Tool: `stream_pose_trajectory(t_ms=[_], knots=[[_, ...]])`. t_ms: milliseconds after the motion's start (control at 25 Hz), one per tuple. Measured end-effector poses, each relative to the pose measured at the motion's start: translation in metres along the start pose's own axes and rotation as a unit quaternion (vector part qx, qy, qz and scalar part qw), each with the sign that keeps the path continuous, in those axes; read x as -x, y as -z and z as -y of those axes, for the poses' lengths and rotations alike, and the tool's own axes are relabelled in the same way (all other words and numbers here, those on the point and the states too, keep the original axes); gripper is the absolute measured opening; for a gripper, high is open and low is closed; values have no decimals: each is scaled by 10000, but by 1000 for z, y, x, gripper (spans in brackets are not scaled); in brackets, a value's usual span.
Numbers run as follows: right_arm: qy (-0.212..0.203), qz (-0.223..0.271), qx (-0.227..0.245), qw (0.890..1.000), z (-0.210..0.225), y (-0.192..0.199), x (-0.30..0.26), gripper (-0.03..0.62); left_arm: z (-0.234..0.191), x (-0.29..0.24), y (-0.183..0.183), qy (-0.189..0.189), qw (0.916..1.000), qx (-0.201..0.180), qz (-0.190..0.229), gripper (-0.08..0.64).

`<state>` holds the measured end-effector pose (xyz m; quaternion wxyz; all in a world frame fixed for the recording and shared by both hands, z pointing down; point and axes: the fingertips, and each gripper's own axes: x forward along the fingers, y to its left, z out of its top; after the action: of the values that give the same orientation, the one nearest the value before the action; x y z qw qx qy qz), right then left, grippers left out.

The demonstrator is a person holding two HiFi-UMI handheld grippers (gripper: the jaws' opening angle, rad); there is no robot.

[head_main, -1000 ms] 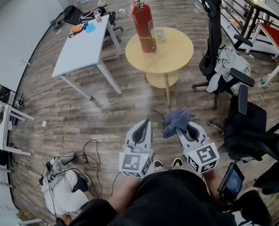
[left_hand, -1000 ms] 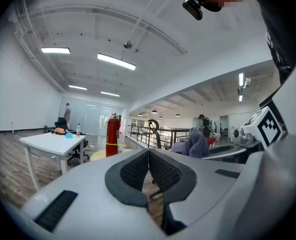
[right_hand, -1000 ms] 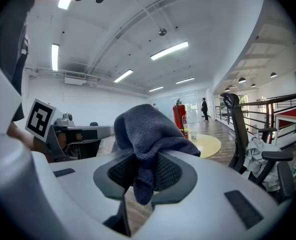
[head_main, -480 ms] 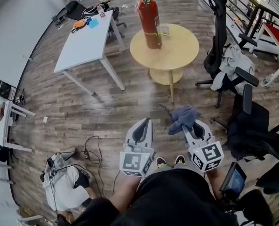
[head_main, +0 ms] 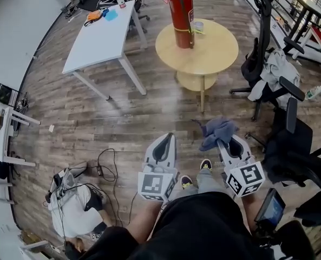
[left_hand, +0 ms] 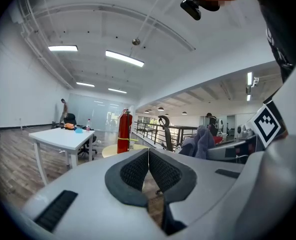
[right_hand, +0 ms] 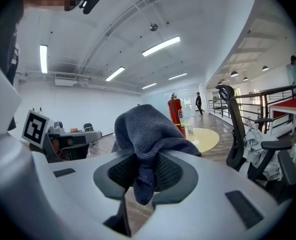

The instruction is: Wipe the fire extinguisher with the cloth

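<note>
A red fire extinguisher (head_main: 182, 14) stands upright on the round yellow table (head_main: 214, 56) far ahead of me; it also shows small in the left gripper view as the extinguisher (left_hand: 124, 132) and in the right gripper view as the extinguisher (right_hand: 175, 113). My right gripper (head_main: 223, 140) is shut on a blue-grey cloth (head_main: 216, 130), which bunches up above the jaws as the cloth (right_hand: 147, 136). My left gripper (head_main: 164, 143) is shut with nothing in it, its jaws touching. Both grippers are held low in front of my body, well short of the table.
A white rectangular table (head_main: 98, 37) stands left of the round one, with small items at its far end. A cup (head_main: 198, 26) sits beside the extinguisher. Black office chairs (head_main: 268, 69) with clothes draped on them stand at the right. Cables and a bag (head_main: 73, 199) lie on the wooden floor at left.
The view has advanced toward the round table, which has shifted right and slightly up in the head view. Both grippers keep their hold and their position in front of me.
</note>
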<state>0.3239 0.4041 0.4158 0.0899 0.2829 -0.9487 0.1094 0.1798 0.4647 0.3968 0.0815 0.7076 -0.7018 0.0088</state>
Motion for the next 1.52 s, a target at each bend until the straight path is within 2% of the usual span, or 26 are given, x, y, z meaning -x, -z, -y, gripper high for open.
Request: stream_pose_trajectory(t_ms=[120,240,640,800,1120,1280,1520], knots=[[215,-128,172,9995,19,0,-14,86,-7,-22,3,7,10000,-1,-44,23],[278,-210,100,9993,47,1,-33,87,-14,-54,0,-30,10000,-33,-39,23],[-2,89,-75,9999,132,-40,-110,87,-23,-165,-20,-45,9996,-243,-127,23],[-35,13,-126,9999,154,-46,-135,87,-32,-196,-22,-85,9994,-235,-225,23],[102,-194,-124,9997,174,-46,-200,87,-80,-252,-17,31,9993,-166,-336,22],[272,-334,-88,9990,176,-53,-257,87,-120,-289,-21,255,9991,-98,-335,23],[216,-416,-49,9989,164,-73,-336,87,-178,-329,-37,527,9984,-17,-200,23]])
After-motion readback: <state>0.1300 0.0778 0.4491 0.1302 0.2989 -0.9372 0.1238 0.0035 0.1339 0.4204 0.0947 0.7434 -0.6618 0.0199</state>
